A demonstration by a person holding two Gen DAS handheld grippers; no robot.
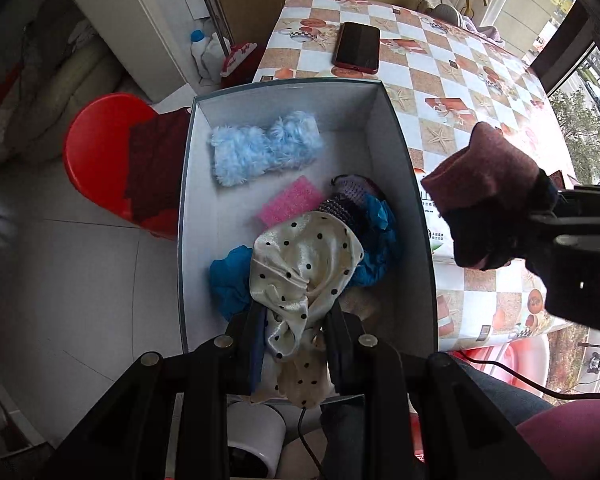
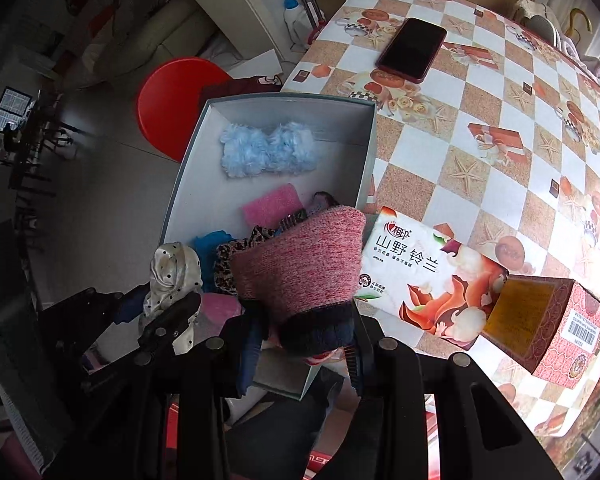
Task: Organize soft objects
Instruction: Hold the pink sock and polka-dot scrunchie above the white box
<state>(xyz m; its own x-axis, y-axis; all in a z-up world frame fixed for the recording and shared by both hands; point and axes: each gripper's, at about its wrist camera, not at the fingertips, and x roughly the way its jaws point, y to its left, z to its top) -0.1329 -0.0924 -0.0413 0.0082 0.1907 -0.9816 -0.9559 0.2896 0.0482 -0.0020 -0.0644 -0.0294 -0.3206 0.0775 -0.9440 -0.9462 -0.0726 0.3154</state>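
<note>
An open white box (image 1: 204,184) sits at the table's left edge; it also shows in the right wrist view (image 2: 188,176). It holds a fluffy light-blue piece (image 1: 266,148), a pink sponge (image 1: 290,200), blue cloth (image 1: 230,276) and knitted items. My left gripper (image 1: 294,330) is shut on a cream polka-dot cloth (image 1: 304,264) over the box's near end. My right gripper (image 2: 306,338) is shut on a pink knit sock with a dark cuff (image 2: 300,268), held above the box's right wall; the sock also shows in the left wrist view (image 1: 484,184).
The checkered table (image 2: 500,128) carries a phone (image 2: 412,48), a tissue pack (image 2: 424,276) and a red patterned carton (image 2: 552,320). A red stool (image 1: 100,152) with dark red cloth stands left of the box. Bottles (image 1: 204,52) stand on the floor.
</note>
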